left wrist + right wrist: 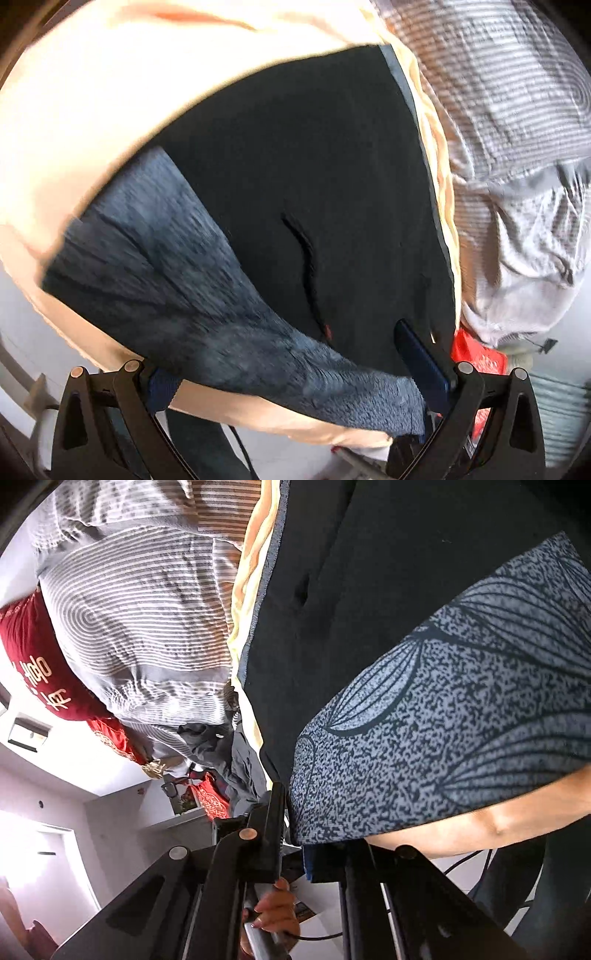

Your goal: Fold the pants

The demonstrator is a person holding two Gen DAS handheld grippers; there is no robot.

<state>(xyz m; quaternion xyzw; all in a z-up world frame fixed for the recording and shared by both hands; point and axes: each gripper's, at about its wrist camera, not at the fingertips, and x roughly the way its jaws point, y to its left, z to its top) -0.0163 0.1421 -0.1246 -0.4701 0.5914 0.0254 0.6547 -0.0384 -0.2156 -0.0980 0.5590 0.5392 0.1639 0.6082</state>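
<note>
Left tool [291, 373]: fingers spread wide, blue patterned sleeve [155, 266] lying across them.
Right tool [314, 834]: closed, pinching the pants' edge.
Pants [295, 184]: black, flat on a cream bed [92, 110], long crease mid-cloth.
Beside: striped quilt [498, 110].

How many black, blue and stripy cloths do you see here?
black pants: 1
blue patterned cloth: 1
grey striped blanket: 1
Total: 3
</note>
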